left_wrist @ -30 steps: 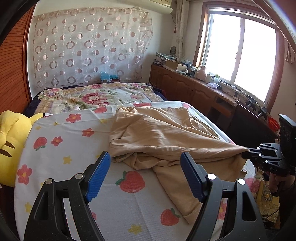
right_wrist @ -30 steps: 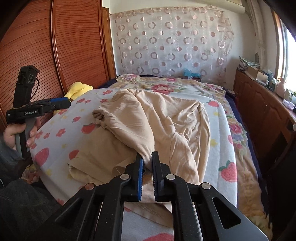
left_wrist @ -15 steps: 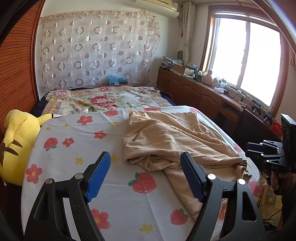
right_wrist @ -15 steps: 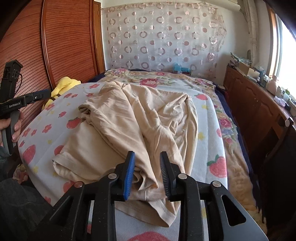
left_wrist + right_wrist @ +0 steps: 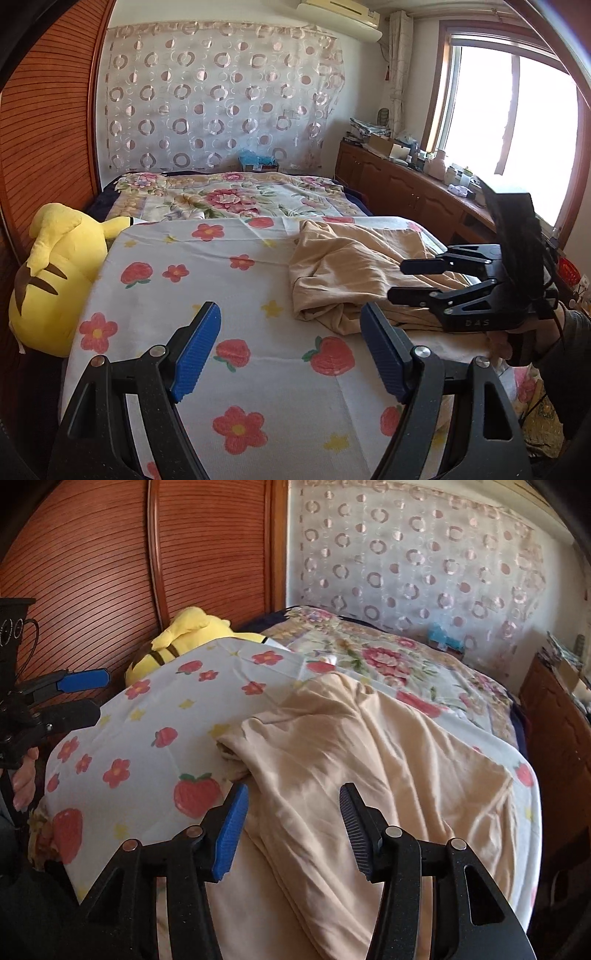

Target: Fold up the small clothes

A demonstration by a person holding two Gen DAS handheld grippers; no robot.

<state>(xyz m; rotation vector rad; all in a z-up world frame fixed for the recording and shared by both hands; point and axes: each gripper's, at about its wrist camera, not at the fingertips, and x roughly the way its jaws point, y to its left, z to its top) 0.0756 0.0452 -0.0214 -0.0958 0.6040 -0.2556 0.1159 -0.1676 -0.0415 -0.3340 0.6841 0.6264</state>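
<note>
A beige garment point(image 5: 369, 760) lies crumpled on the strawberry-print sheet point(image 5: 147, 738) of the bed; it also shows in the left wrist view point(image 5: 351, 266) at the right. My right gripper point(image 5: 291, 823) is open and empty, just above the garment's near part; it also shows in the left wrist view point(image 5: 413, 280), hovering over the cloth's right side. My left gripper point(image 5: 291, 350) is open and empty over bare sheet, left of the garment; it also shows in the right wrist view point(image 5: 85, 694) at the far left.
A yellow plush toy point(image 5: 55, 273) lies at the bed's left edge against the wooden wardrobe point(image 5: 110, 572). A floral quilt point(image 5: 229, 195) covers the far bed. A wooden cabinet point(image 5: 406, 188) with clutter runs under the window on the right.
My right gripper let go of the garment's edge and opened wide; the cloth dropped onto the bed. My left gripper swung left, away from the garment, and stayed open.
</note>
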